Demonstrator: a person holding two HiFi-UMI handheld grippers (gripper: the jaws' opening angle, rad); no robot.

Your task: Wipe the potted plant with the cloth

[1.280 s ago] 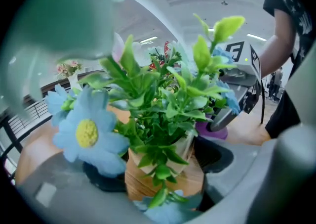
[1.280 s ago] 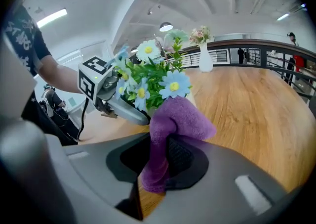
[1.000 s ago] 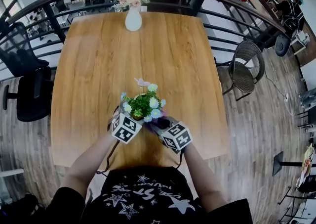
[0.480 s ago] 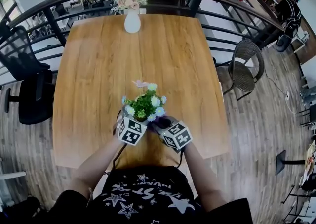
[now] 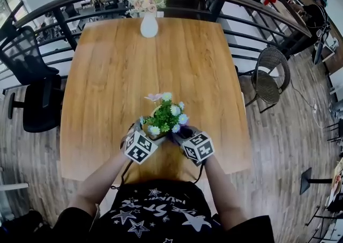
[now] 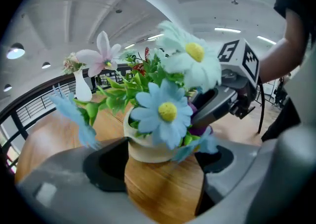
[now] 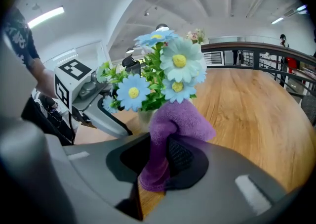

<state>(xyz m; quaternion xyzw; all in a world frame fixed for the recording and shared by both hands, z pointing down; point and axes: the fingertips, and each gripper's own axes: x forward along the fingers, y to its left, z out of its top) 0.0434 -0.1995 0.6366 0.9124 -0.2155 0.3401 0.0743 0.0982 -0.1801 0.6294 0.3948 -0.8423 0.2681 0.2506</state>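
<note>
Looking down on a wooden table [image 5: 107, 75] inside a dark curved railing [image 5: 241, 8], and past a white vase [image 5: 149, 26] at the far edge, well apart from the work. Keeping the potted plant [image 5: 165, 117] upright close to the near edge, between the two tools.

Bracketing the pale pot [image 6: 148, 146] with the jaws of the left gripper [image 5: 146, 135], one on each side. Pressing one pad against the pot's wall and hiding the other partly behind a blue flower [image 6: 165, 112]. Most likely clamping the pot to steady it.

Pinching a purple cloth [image 7: 170, 134] firmly in the right gripper [image 7: 168, 163] and letting its bunched top poke up past the jaws.

Facing the plant straight ahead from that right side, just beyond the cloth and running vertically along the stems. Seeming to be touching the underside of the blooms with the cloth's top, though not showing the contact clearly.

Probably calling for the cloth side to do the wiping. Needing a push forward and upward along the leaves and pot, while bracing with the left side against tipping.
</note>
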